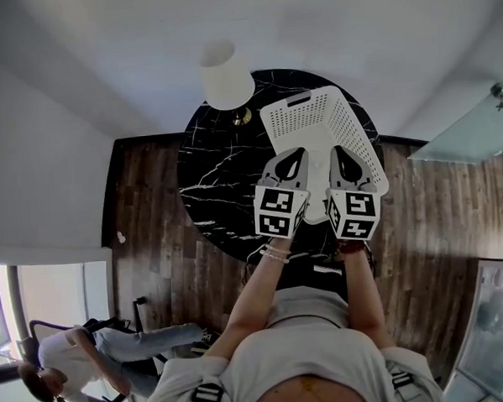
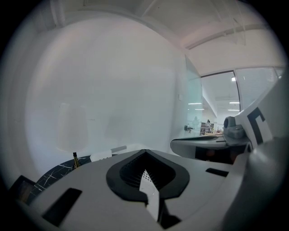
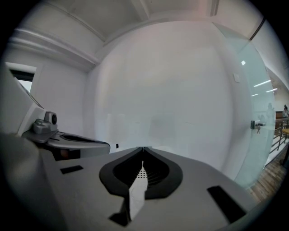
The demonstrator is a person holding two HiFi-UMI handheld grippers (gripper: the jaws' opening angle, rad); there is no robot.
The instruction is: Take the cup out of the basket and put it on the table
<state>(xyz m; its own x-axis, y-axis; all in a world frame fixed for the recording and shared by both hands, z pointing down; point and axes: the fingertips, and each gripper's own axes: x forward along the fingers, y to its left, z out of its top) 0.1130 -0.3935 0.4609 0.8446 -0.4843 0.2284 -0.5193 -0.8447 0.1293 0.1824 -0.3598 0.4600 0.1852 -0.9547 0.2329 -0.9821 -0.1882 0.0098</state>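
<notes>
A white perforated basket (image 1: 315,121) stands on the right part of a round black marble table (image 1: 213,185). No cup shows in any view. My left gripper (image 1: 293,152) and right gripper (image 1: 338,149) reach side by side over the basket's near edge, tips above its inside. In the left gripper view the jaws of the left gripper (image 2: 144,151) meet at the tip, and a strip of the dotted white basket (image 2: 148,182) shows in the slit between them. The right gripper (image 3: 143,148) looks the same, jaws together, with the basket (image 3: 139,185) in the slit.
A lamp with a white shade (image 1: 226,75) stands on the table's far edge, left of the basket. Dark wood floor (image 1: 153,243) surrounds the table. White walls rise behind it. A glass panel (image 1: 471,130) is at the right. Another person (image 1: 83,364) crouches at the lower left.
</notes>
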